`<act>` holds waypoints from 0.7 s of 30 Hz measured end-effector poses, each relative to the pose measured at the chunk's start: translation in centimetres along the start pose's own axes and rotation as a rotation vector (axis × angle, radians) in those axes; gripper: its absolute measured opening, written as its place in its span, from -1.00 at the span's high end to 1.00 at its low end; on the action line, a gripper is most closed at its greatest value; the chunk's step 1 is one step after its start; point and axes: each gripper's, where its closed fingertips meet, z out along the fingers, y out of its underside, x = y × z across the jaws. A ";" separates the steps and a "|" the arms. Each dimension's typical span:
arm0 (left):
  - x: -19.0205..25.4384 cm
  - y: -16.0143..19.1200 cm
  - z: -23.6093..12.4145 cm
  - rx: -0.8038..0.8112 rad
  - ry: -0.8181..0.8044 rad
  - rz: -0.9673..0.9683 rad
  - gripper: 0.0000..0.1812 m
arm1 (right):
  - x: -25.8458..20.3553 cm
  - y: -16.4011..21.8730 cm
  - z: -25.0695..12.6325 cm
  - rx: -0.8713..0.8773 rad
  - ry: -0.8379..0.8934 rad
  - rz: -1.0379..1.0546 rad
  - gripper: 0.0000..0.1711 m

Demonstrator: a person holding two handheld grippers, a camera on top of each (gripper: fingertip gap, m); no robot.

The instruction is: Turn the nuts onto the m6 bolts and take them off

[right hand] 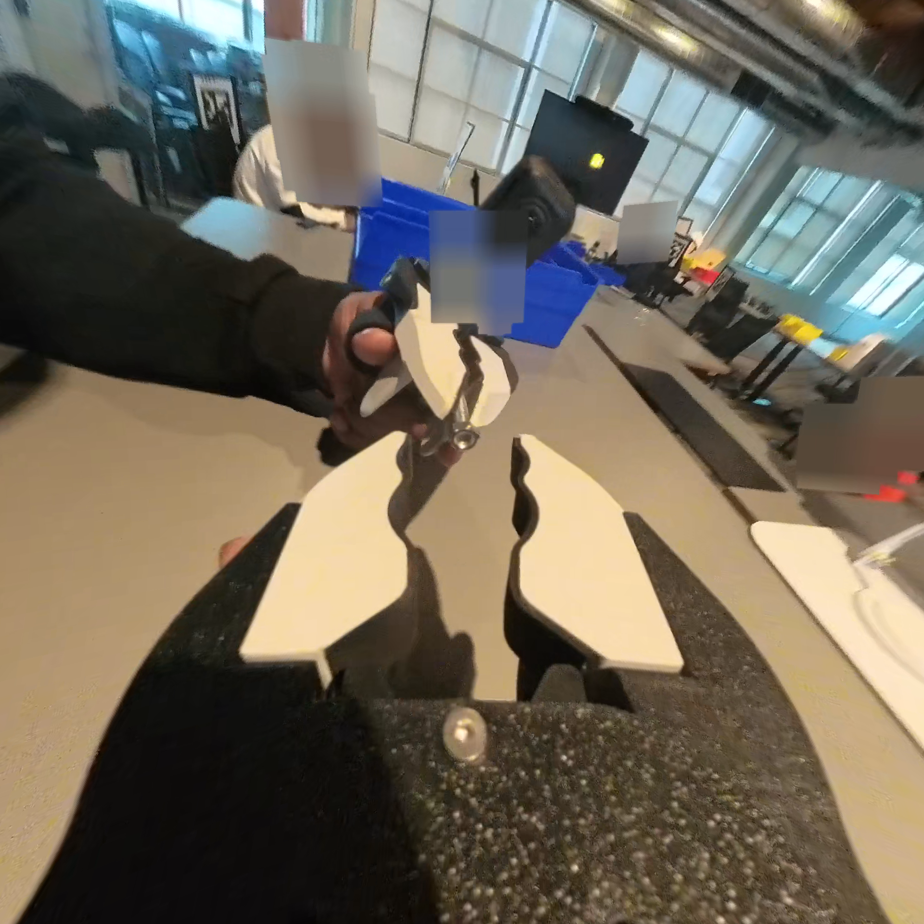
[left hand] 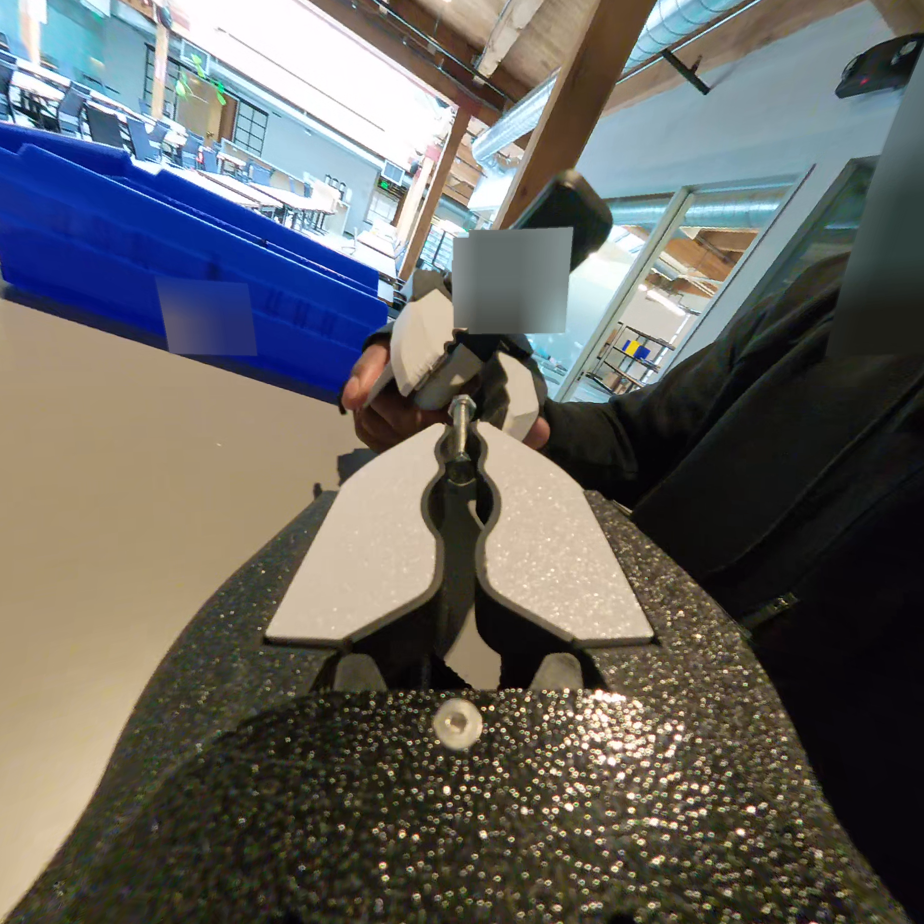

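My left gripper (left hand: 460, 436) is shut on a silver M6 bolt (left hand: 458, 425). The bolt's head sits between the jaws and its shaft sticks out forward. A hex nut (left hand: 463, 402) sits on the far end of the shaft. My right gripper (right hand: 460, 441) is open, with its white fingers either side of the nut (right hand: 465, 439) and not touching it. The right gripper also shows in the left wrist view (left hand: 467, 395), facing mine. The left gripper shows in the right wrist view (right hand: 462, 395), holding the bolt (right hand: 462, 417) above the grey table (right hand: 150, 480).
Blue plastic bins (left hand: 200, 240) stand on the table behind the grippers and also show in the right wrist view (right hand: 550, 300). A black mat (right hand: 700, 420) and a white tray (right hand: 820, 575) lie to the right. A person in white (right hand: 260, 170) is beyond the table. Only a small space, under 4 cm, lies between the two pairs of fingers.
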 end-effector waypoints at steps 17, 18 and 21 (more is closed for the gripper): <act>-0.4 1.4 0.2 -0.058 0.041 -0.352 0.94 | -0.2 1.5 0.3 -0.151 0.147 -0.562 0.88; -0.4 1.4 0.2 -0.056 0.042 -0.351 0.94 | -0.2 1.6 0.3 -0.160 0.169 -0.605 0.88; -0.2 0.6 0.1 -0.010 0.048 -0.297 0.94 | -0.1 1.2 0.4 -0.137 0.138 -0.422 0.63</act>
